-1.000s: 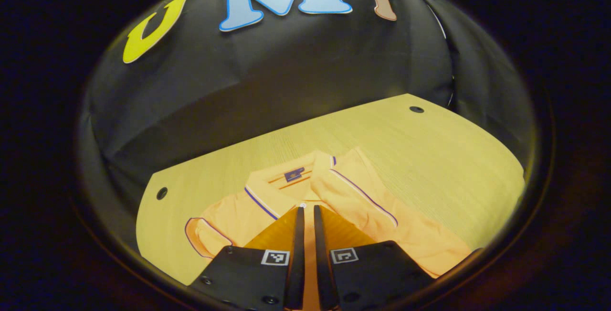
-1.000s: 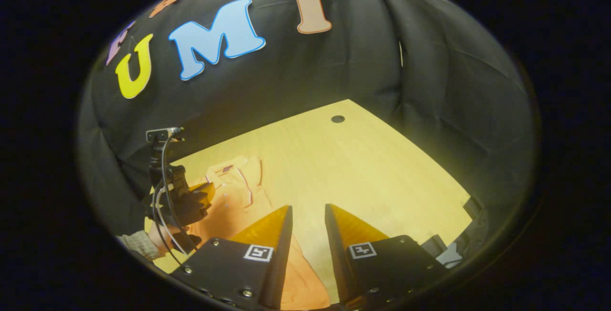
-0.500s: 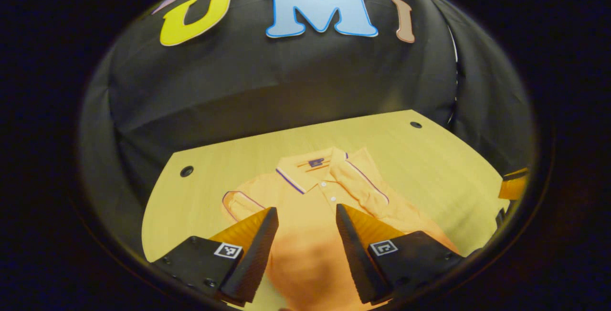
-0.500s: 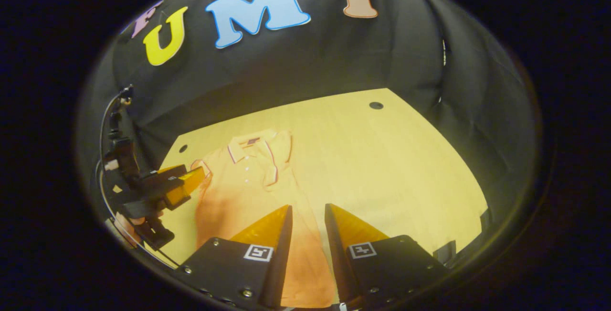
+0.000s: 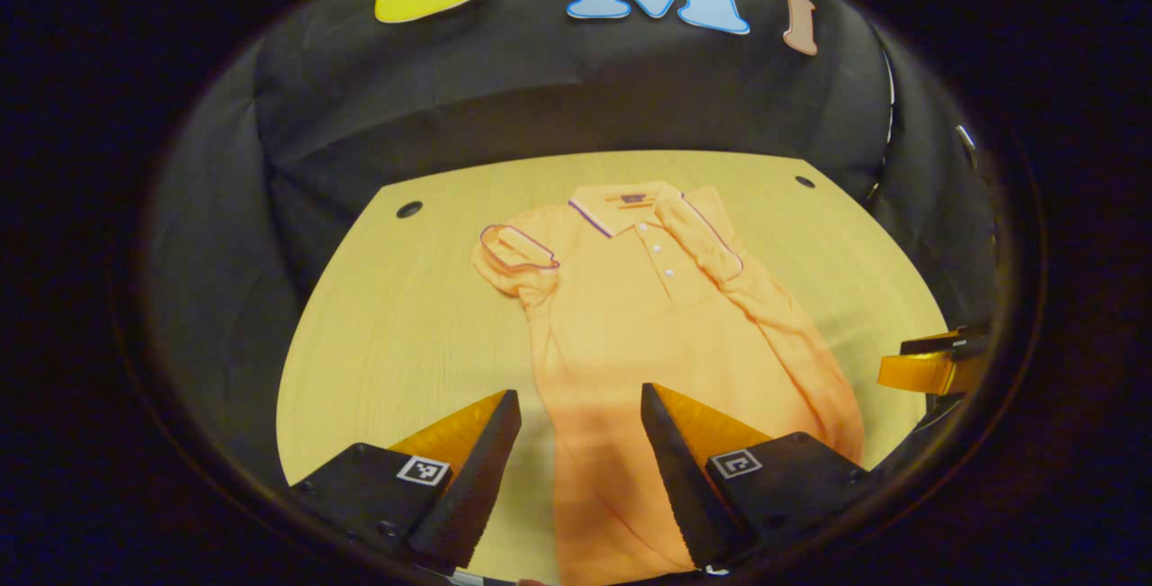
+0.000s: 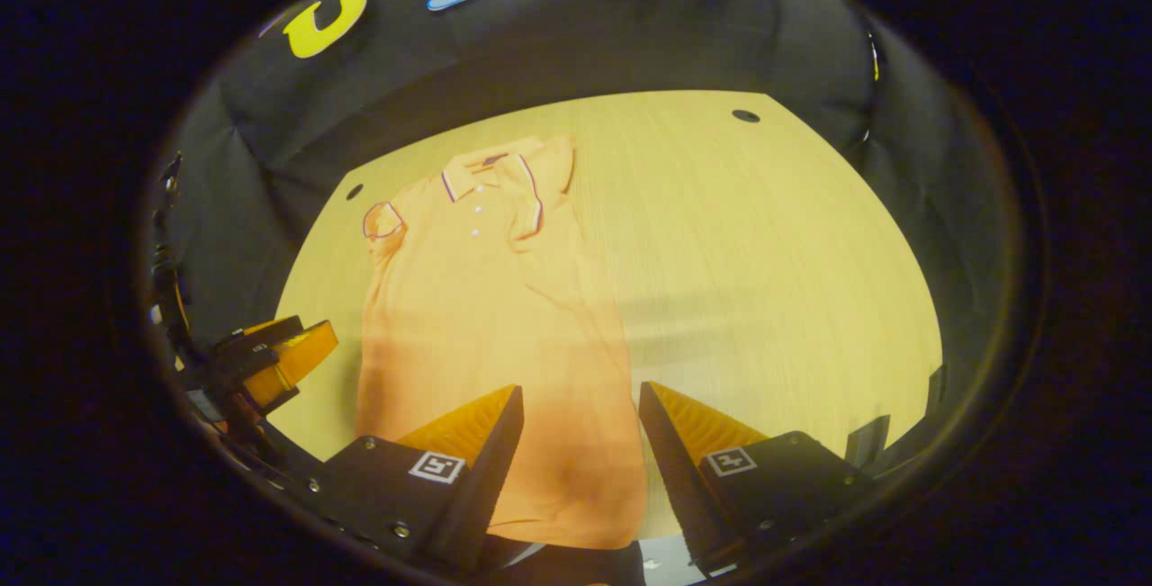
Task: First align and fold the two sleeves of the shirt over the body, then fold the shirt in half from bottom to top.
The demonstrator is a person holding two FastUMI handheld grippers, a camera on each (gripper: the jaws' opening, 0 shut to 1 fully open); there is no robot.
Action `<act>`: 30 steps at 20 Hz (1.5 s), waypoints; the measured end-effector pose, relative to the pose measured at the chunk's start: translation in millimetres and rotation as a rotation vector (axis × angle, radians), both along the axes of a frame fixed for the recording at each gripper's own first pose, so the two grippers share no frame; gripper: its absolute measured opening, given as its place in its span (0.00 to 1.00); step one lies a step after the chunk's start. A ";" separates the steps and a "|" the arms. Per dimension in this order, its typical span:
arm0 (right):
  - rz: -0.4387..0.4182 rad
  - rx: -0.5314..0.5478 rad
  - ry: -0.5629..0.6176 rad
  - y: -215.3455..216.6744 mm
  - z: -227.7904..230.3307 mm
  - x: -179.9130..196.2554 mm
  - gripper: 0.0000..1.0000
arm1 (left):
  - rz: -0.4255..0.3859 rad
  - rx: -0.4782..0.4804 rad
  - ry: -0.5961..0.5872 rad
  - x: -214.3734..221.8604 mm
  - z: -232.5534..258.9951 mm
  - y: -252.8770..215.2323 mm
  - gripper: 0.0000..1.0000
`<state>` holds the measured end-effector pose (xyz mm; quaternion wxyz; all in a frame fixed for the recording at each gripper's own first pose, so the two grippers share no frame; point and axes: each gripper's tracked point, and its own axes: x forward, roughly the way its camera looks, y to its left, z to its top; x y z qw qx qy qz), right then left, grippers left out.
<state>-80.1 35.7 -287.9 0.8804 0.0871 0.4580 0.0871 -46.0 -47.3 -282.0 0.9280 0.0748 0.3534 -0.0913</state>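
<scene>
The wooden table [image 5: 396, 316] carries the orange polo shirt [image 5: 648, 316], which lies flat and face up, collar toward the booth wall and hem toward the grippers. The sleeve on the shirt's right side [image 5: 715, 239] is laid in over the body, while the other sleeve [image 5: 508, 248] looks bunched and only partly turned in, so the sleeve step seems not quite finished. The cloth looks light, soft and limp; it should sag and slide on the smooth wood, so the best holds are probably the cuff edge for the sleeve and the two hem corners for the bottom-to-top fold. The left gripper [image 5: 580, 406] hangs above the lower body of the shirt, jaws well apart and holding nothing; the right gripper [image 6: 580, 401] is likewise wide open and empty above the hem. The right gripper view takes in the shirt's hem edge [image 6: 576, 536] at the near rim of the table and bare wood beyond the shirt, whereas the left gripper view gives the clearer look at the collar [image 5: 625, 201] and buttons
</scene>
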 end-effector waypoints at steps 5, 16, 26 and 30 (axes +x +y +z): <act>0.064 -0.049 0.130 6.6 -35.8 -33.0 0.82 | 0.042 0.033 0.147 -53.7 -43.2 15.5 0.87; 0.130 -0.174 0.281 2.2 -80.8 -58.7 0.82 | 0.066 0.126 0.347 -104.8 -98.0 27.9 0.90; 0.153 -0.226 0.298 2.3 -88.6 -60.5 0.81 | 0.171 0.022 0.402 -108.2 -108.8 20.5 0.82; 0.148 -0.222 0.309 3.2 -88.9 -59.4 0.76 | 0.133 0.035 0.389 -107.4 -109.4 13.3 0.72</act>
